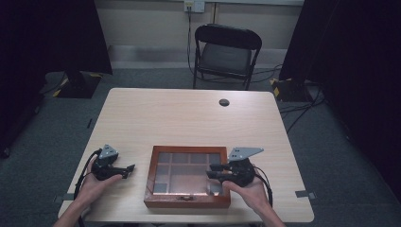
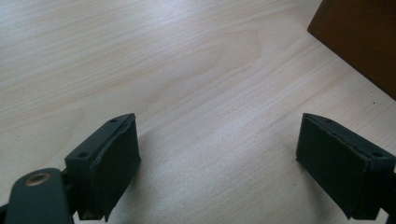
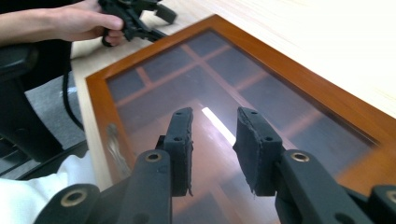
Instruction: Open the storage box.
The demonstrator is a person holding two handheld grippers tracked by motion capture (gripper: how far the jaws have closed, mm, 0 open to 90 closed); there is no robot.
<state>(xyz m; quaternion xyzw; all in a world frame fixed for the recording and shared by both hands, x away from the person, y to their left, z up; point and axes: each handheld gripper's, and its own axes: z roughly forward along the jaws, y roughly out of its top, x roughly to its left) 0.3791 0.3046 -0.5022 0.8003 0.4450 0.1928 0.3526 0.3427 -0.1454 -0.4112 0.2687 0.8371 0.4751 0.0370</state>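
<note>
A flat wooden box [image 1: 185,200] with a glass lid and several compartments under it lies at the table's front middle. My right gripper [image 1: 211,171] hovers over the lid's right part, pointing left. In the right gripper view its jaws [image 3: 215,122] stand open a narrow gap above the glass, with nothing between them, and the box's brown frame [image 3: 299,79] runs around them. My left gripper [image 1: 128,169] rests low over the bare table just left of the box, pointing right. Its jaws [image 2: 219,130] are wide open and empty, with the box's corner [image 2: 362,37] ahead at the right.
The light wooden table [image 1: 189,118] stretches bare behind the box, with a black round grommet [image 1: 224,102] near its far edge. A black folding chair [image 1: 226,52] stands beyond the table. Dark curtains and cables flank the floor on both sides.
</note>
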